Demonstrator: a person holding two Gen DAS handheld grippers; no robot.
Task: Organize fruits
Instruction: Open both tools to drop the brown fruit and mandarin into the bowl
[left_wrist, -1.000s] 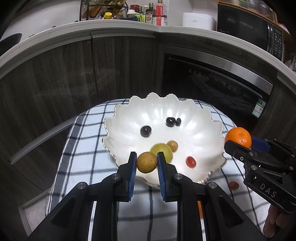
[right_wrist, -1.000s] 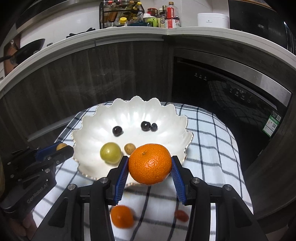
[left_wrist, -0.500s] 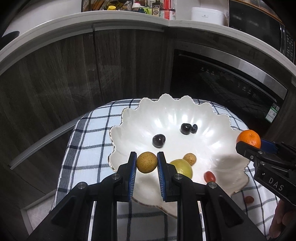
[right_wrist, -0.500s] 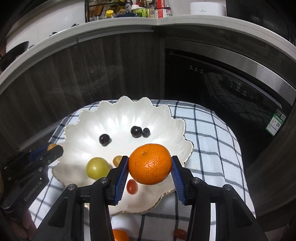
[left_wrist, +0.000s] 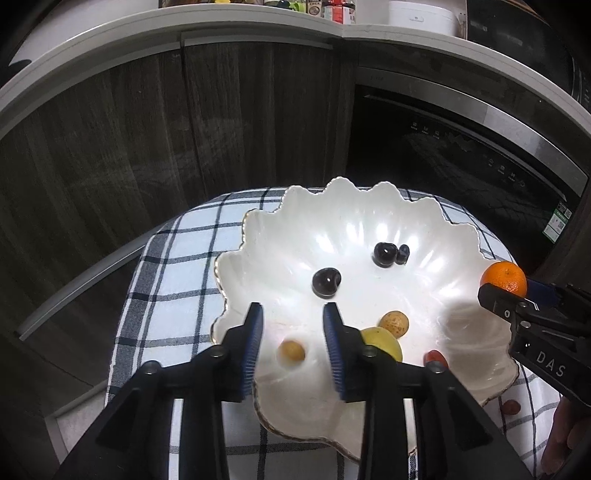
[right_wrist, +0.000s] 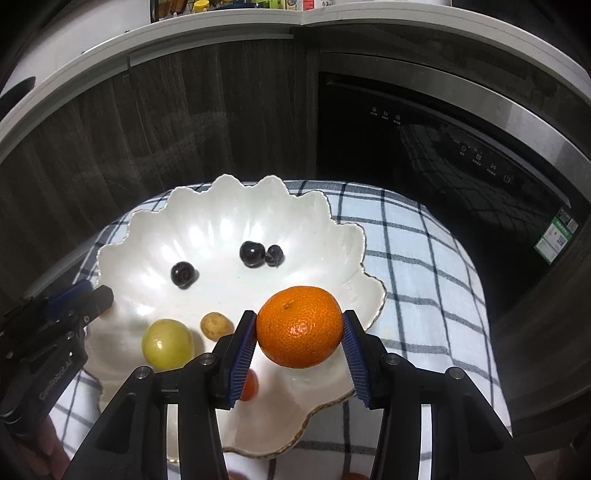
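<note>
A white scalloped bowl (left_wrist: 369, 206) (right_wrist: 229, 199) sits on a checked cloth. My left gripper (left_wrist: 293, 345) is open above its near left part; a small brown fruit (left_wrist: 291, 352) lies blurred in the bowl between the fingers. The bowl also holds dark cherries (left_wrist: 326, 282), a second brown fruit (left_wrist: 394, 323), a yellow-green fruit (right_wrist: 168, 343) and a red tomato (left_wrist: 435, 357). My right gripper (right_wrist: 300, 341) is shut on a mandarin (right_wrist: 299, 326) above the bowl's near right rim, and shows in the left wrist view (left_wrist: 504, 278).
The checked cloth (right_wrist: 424, 258) covers a small round table. Dark wooden cabinets (left_wrist: 184, 129) and a black oven door (right_wrist: 443, 140) stand behind. A small red fruit (left_wrist: 511, 406) lies on the cloth right of the bowl.
My left gripper has opened and let go of the small brown fruit, which now lies in the bowl. Both grippers have moved forward over the bowl.
</note>
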